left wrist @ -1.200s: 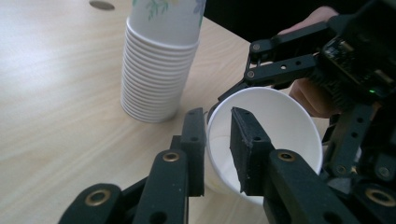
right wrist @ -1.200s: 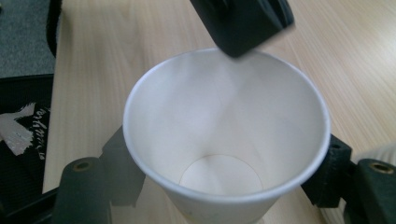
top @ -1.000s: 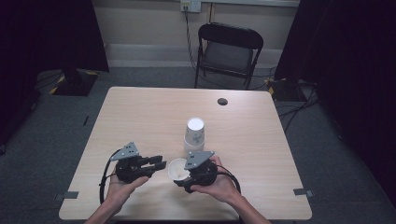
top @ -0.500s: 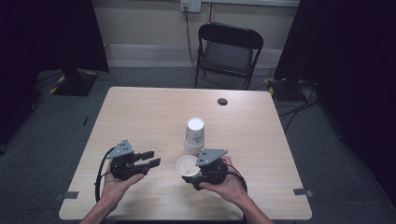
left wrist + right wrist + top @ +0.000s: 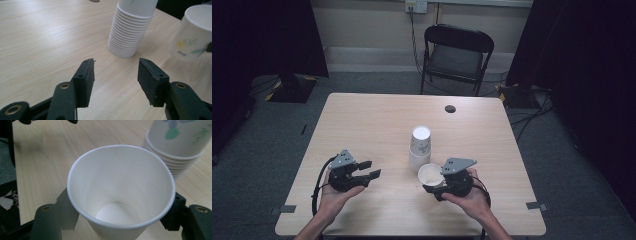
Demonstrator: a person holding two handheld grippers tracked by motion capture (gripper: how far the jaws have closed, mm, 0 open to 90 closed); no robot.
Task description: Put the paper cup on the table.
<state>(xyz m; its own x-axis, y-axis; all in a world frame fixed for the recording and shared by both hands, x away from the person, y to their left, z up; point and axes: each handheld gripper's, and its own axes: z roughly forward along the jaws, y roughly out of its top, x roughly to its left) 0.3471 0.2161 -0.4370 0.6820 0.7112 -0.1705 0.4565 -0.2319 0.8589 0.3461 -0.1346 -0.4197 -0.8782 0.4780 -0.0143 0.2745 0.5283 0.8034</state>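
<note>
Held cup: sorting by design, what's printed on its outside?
White cup with a green sprig and yellow flower; left gripper view.

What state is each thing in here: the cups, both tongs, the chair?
Single paper cup: mouth up, empty, clamped by the sides.
Cup stack: upside down, standing on the table.
Right tongs: shut on the single cup.
Left tongs: open, nothing between them, just been opening.
Folding chair: unfolded, unoccupied.
</note>
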